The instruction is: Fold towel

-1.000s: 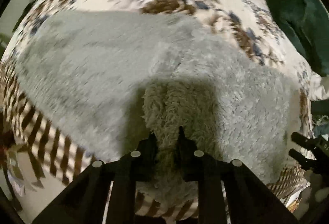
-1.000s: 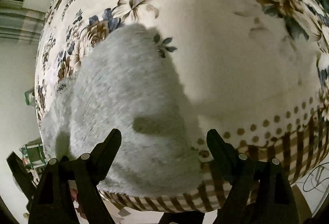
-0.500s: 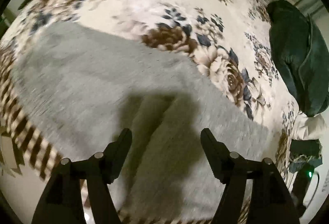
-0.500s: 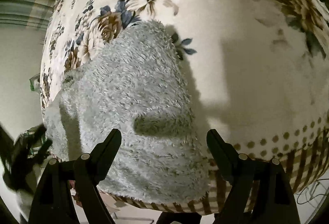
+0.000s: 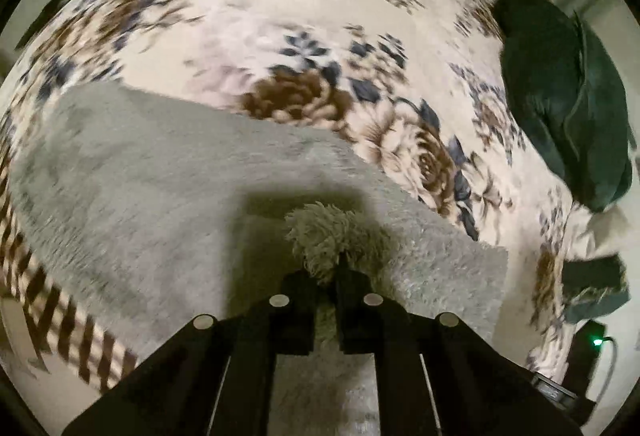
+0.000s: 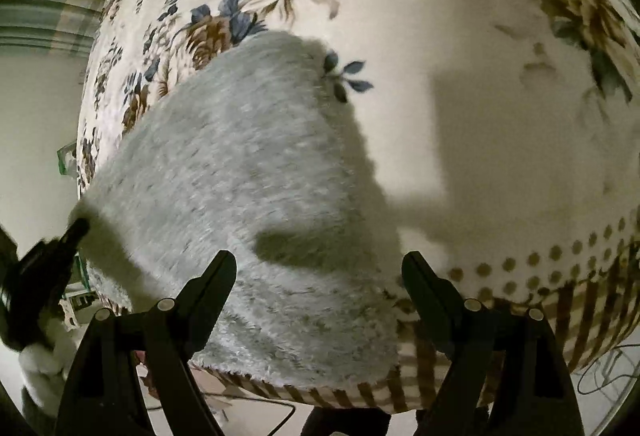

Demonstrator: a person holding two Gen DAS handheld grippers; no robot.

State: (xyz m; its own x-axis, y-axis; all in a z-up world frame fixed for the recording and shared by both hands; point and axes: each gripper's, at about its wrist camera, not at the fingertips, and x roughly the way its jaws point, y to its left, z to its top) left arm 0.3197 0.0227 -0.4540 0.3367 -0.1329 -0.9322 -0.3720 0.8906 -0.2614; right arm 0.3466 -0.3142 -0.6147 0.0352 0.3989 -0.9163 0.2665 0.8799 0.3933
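— So, where is the fluffy pale grey towel (image 5: pixel 168 180) lying right now?

— It is lying spread across the cream bedspread with brown and blue flowers (image 5: pixel 304 36), reaching down to the bed's near edge with the brown striped border (image 6: pixel 520 316).

— What is the left tool (image 5: pixel 326 276) doing?

— Its jaws are sitting pinched together on a tuft of the towel's pile, which is bunching up just above the tips.

— And the right tool (image 6: pixel 318 272)?

— It is hanging over the towel's near part with its jaws standing wide apart, gripping nothing.

— Anything else showing?

— Well, a dark green cloth bundle (image 5: pixel 568 108) is lying at the bedspread's far right side, well apart from the towel.
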